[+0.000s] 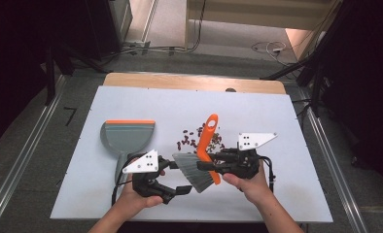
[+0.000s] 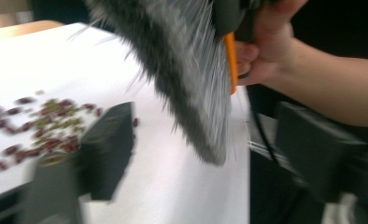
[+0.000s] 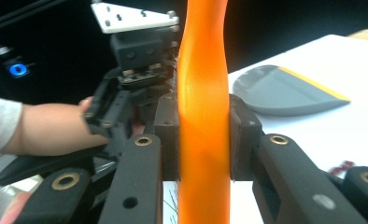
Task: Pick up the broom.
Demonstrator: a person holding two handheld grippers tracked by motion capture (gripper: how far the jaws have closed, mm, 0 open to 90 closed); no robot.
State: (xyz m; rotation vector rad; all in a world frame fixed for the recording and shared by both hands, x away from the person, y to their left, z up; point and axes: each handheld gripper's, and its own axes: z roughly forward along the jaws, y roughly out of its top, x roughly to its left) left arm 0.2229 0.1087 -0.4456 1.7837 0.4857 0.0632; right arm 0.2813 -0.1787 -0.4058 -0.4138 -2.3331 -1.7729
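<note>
Where the orange handle [image 3: 203,116] of the brush [image 1: 201,160] passes between our right gripper [image 1: 210,166]'s jaws, they are clamped on it from both sides, as the right gripper view shows plainly. We hold the brush near the middle of the white table [image 1: 277,126], its grey bristles [image 1: 193,170] at the near end and lifted off the surface, the handle slanting away toward the far side. In the left gripper view the bristles [image 2: 191,79] hang blurred above the white top.

Just beyond the brush lies a scatter of red beans [image 1: 194,138], spread on the table under the handle's far half. To the left, well apart from the beans, the grey dustpan [image 1: 126,136] lies flat with its orange-edged lip [image 1: 130,122] on the far side.

Our left gripper [image 1: 172,191] sits at the near edge, just left of the bristles, its jaws spread apart and holding nothing.
</note>
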